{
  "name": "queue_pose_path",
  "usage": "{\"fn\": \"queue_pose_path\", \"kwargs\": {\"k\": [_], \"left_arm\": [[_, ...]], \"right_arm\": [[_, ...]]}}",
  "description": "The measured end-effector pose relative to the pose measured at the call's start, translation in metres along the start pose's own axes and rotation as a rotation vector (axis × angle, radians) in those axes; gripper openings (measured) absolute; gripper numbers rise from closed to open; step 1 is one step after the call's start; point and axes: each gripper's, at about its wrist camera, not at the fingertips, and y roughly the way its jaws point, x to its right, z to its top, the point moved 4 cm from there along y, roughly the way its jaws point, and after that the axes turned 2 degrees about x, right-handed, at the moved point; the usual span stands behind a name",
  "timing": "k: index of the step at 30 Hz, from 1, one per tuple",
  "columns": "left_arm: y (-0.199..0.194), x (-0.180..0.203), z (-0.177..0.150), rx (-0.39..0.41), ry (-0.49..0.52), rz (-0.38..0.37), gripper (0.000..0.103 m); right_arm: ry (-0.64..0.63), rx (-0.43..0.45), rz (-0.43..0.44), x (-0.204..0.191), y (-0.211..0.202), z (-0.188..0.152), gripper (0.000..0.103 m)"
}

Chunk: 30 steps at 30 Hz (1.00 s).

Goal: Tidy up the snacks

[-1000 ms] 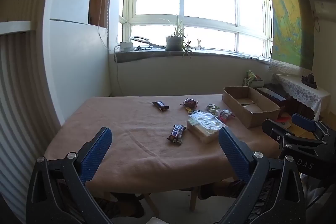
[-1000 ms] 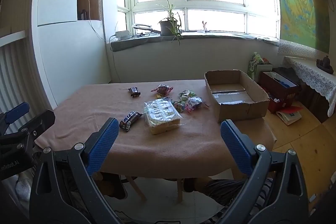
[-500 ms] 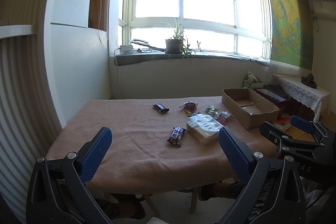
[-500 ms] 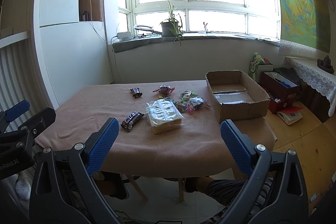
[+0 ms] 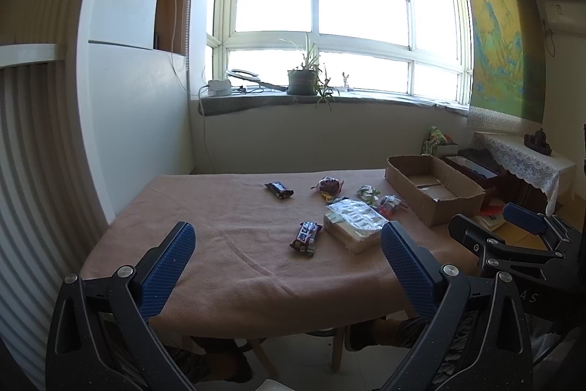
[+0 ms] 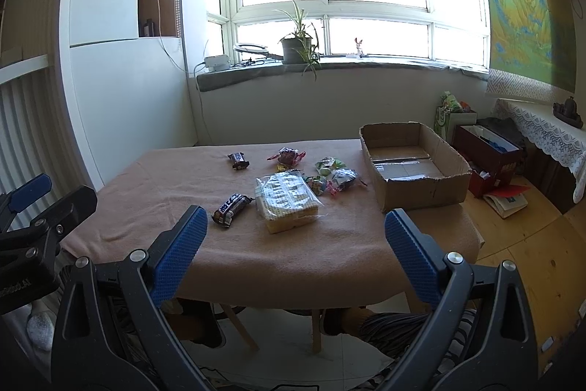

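Right wrist view, near to far: right tool [image 6: 293, 233] spread wide and empty, short of the worktop's [image 6: 256, 251] near edge; left tool [image 5: 285, 248] likewise wide, holding nothing. Nothing packed yet, so by the look of it the opening approach. Closest to the near edge, a dark chocolate bar [image 6: 232, 207] and just beside it a clear-wrapped biscuit pack [image 6: 287, 198]. Beyond, a cluster of small candies [image 6: 335, 176], a red packet [image 6: 287, 155] and a second dark bar [image 6: 238, 161] toward the far edge. Cardboard box [image 6: 425, 189] open and bare at the right edge. Next move probably: forward over the near edge, down onto the nearest bar or pack, clear path. Crinkly wrap likely to slip.
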Motion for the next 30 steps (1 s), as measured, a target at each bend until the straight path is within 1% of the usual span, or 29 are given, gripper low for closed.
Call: {"fn": "queue_pose_path", "kwargs": {"k": [30], "left_arm": [[-0.0025,0.0007,-0.0015,0.002,0.0,-0.008,0.101]], "right_arm": [[-0.002,-0.001,0.002,-0.0026,0.0,-0.0028,0.099]]}}
